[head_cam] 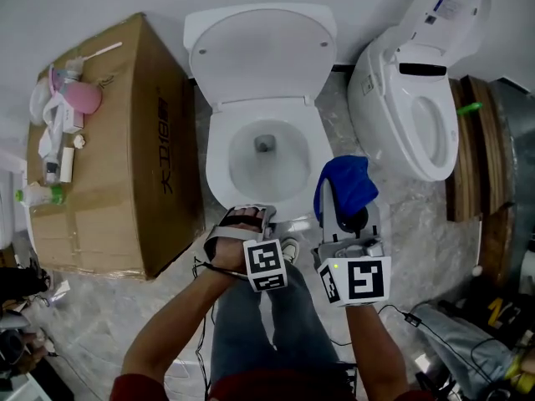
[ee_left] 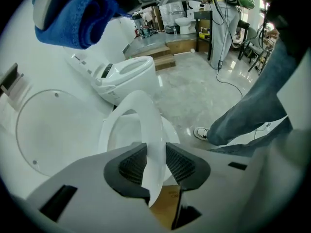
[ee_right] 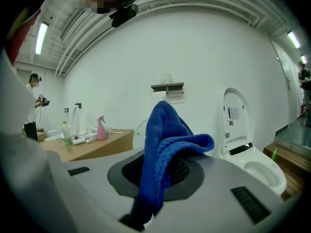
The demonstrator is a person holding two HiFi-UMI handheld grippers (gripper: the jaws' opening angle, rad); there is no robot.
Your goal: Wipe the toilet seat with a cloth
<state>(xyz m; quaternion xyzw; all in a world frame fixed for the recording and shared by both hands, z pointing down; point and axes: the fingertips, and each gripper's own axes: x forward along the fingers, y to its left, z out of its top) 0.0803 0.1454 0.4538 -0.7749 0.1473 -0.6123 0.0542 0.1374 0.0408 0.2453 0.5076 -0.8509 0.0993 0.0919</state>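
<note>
The white toilet (head_cam: 219, 170) stands in front of me with its lid (head_cam: 259, 53) raised. At the bowl's near edge is my left gripper (head_cam: 244, 222). In the left gripper view the white toilet seat (ee_left: 141, 115) runs edge-on between the jaws of the left gripper (ee_left: 155, 164); the pads flank it closely without clearly pressing on it. My right gripper (head_cam: 343, 209) hovers just right of the bowl, shut on a folded blue cloth (head_cam: 347, 182). In the right gripper view the blue cloth (ee_right: 170, 135) stands up out of the right gripper (ee_right: 158, 171) and droops over the pads.
A big cardboard box (head_cam: 125, 165) at the left carries bottles and a pink spray bottle (head_cam: 79, 98). A second toilet (head_cam: 418, 98) with its lid up stands at the right, wooden steps (head_cam: 476, 149) beyond it. My jeans leg (head_cam: 259, 324) and cables lie below.
</note>
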